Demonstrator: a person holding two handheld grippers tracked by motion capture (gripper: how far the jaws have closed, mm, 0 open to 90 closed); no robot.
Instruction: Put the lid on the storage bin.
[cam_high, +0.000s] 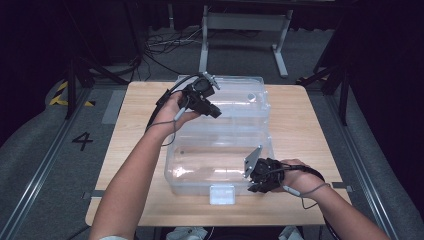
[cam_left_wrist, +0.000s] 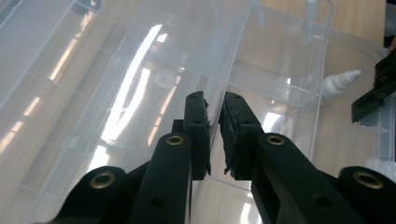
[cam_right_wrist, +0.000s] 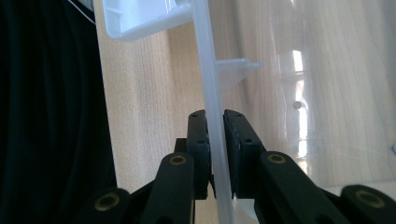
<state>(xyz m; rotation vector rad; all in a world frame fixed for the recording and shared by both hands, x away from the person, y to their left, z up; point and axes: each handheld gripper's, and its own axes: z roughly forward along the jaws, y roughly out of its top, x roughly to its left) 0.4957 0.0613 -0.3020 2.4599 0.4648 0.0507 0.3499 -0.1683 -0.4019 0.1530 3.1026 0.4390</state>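
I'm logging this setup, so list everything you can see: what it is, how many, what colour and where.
Storage box: one, clear plastic, middle of the table, white latch on its near wall.
Lid: one, clear plastic, open behind the box.
Table: one, light wood, under the box.
Metal stand: one, grey, on the floor beyond the table.
Floor cables: several, black, far left floor.
Floor mark 4: one, black, left of the table.
Left gripper: one, black, jaws closed on the lid's edge.
Right gripper: one, black, jaws closed on the box's near right rim.
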